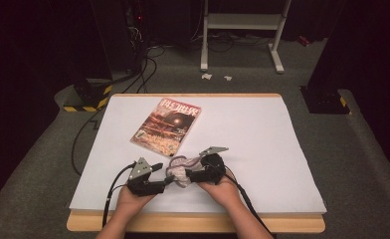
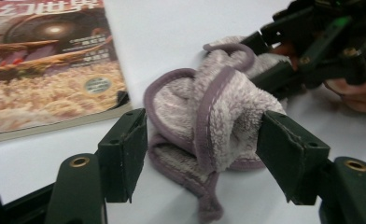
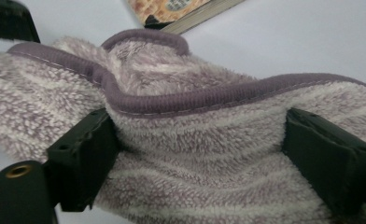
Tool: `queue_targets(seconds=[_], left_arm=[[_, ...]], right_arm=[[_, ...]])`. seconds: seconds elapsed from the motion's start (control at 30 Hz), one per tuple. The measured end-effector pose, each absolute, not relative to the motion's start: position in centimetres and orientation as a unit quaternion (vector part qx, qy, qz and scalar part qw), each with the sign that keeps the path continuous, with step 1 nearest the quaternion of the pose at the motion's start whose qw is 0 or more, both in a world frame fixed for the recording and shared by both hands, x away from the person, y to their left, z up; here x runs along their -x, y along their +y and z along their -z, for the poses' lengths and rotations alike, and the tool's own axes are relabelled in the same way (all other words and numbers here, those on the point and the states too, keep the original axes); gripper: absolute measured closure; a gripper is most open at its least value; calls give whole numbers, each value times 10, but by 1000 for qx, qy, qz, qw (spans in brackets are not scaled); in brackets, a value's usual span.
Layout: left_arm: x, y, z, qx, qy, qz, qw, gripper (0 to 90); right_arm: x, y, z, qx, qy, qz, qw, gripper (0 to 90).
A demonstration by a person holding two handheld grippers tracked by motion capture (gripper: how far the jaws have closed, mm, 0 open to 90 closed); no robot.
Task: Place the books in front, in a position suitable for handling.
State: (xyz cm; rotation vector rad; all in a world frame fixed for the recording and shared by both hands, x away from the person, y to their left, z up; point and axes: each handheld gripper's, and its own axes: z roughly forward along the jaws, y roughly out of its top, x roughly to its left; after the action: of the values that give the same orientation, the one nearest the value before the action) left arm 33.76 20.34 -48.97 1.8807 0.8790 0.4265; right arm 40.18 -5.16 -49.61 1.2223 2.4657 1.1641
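Holding my left gripper low over the white table, I keep its jaws spread wide, one on each side of the bunched purple towel; in the left gripper view the towel sits between the two pads, and only the right-hand pad looks to brush the fluff, so nothing is clamped there. Up and to the left of the towel lies a magazine, flat on the table, just beside the cloth but not touching it as far as I can tell. To the right, my right gripper comes at the towel from the other side. In the right gripper view its jaws stand apart, with a thick fold of towel and its purple hem lying between them; the pads are against the pile, though I cannot tell whether they pinch it.
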Motion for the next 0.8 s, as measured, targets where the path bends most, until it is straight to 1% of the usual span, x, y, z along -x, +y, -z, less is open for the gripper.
queue_targets(seconds=[0.03, 0.07, 0.1, 0.13, 0.17, 0.2, 0.23, 0.27, 0.3, 0.33, 0.37, 0.4, 0.43, 0.47, 0.53, 0.63, 0.7, 0.73, 0.8], left_arm=[[-338, 206, 489, -771, 366, -179, 490, 343], [-338, 209, 488, -767, 370, -182, 492, 343], [-339, 214, 487, -762, 375, -186, 494, 346], [-340, 218, 487, -757, 382, -189, 495, 351], [-341, 225, 487, -750, 394, -189, 496, 357], [-341, 225, 487, -750, 394, -189, 496, 358], [-343, 231, 486, -740, 405, -188, 503, 362], [-343, 231, 486, -740, 405, -188, 503, 364], [-343, 234, 485, -736, 409, -191, 505, 365], [-343, 234, 485, -736, 409, -191, 505, 366], [-343, 235, 485, -734, 410, -192, 506, 368], [-343, 235, 485, -734, 410, -192, 506, 368], [-343, 234, 486, -735, 411, -193, 504, 369], [-343, 234, 486, -735, 411, -193, 504, 369], [-344, 234, 487, -736, 411, -191, 503, 371], [-345, 234, 488, -737, 413, -190, 500, 373], [-346, 234, 489, -737, 414, -191, 498, 373], [-346, 234, 489, -737, 414, -191, 498, 373], [-345, 234, 489, -737, 414, -192, 498, 373]], right_arm=[[-399, -49, 497, -406, 827, -381, 82, 156], [-399, -49, 497, -406, 827, -381, 82, 156], [-399, -48, 498, -405, 828, -379, 84, 174], [-398, -47, 498, -402, 830, -376, 87, 207], [-397, -46, 497, -396, 836, -370, 90, 284], [-397, -46, 497, -396, 836, -370, 90, 284], [-396, -46, 496, -384, 841, -370, 92, 407], [-396, -46, 496, -384, 841, -370, 92, 407], [-395, -46, 496, -377, 843, -375, 84, 527], [-395, -46, 496, -377, 843, -375, 84, 527], [-394, -47, 496, -370, 844, -379, 82, 621], [-394, -47, 496, -370, 844, -379, 82, 621], [-393, -49, 497, -363, 843, -387, 84, 680], [-393, -49, 497, -363, 843, -387, 84, 680], [-390, -52, 498, -354, 842, -397, 94, 715], [-388, -54, 496, -350, 840, -402, 98, 718], [-383, -64, 492, -354, 829, -417, 114, 719], [-383, -64, 492, -354, 829, -417, 114, 719], [-380, -77, 488, -363, 817, -427, 136, 719]])
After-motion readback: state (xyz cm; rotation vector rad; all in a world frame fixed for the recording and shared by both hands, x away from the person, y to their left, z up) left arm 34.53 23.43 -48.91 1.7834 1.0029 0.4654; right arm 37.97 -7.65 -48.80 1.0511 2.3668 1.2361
